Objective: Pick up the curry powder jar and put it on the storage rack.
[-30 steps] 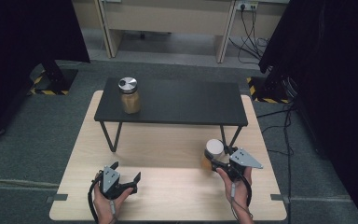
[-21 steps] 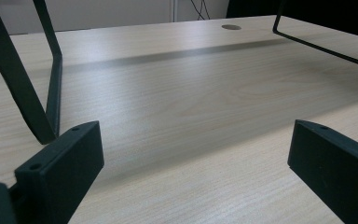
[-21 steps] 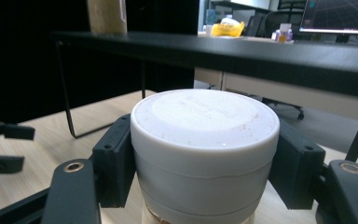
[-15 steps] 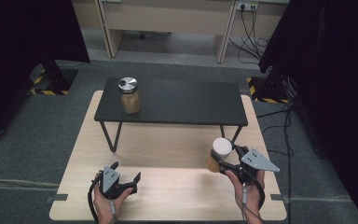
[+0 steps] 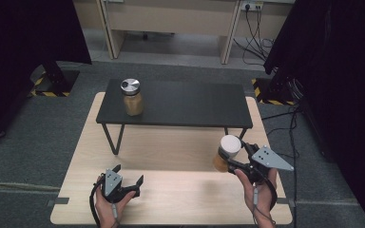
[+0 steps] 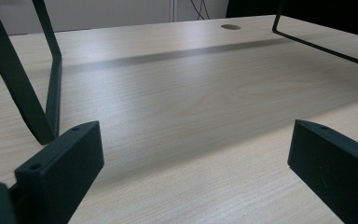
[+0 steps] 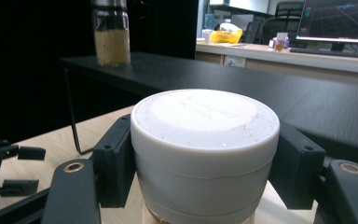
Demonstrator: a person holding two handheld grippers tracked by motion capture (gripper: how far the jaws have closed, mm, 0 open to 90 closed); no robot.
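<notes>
white-lidded jar (image 5: 228,152) of tan contents, pinched by the right hand-held gripper (image 5: 240,159).

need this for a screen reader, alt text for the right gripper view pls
The right gripper is shut on a white-lidded jar, its black jaws pressing the lid's sides. Behind it a black shelf carries a second jar of tan contents at the far left.

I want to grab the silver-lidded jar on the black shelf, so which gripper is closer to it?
Left. The left gripper rests on the table almost directly below the silver-lidded jar; the right gripper is off to the far side, holding a white-lidded jar.
</notes>
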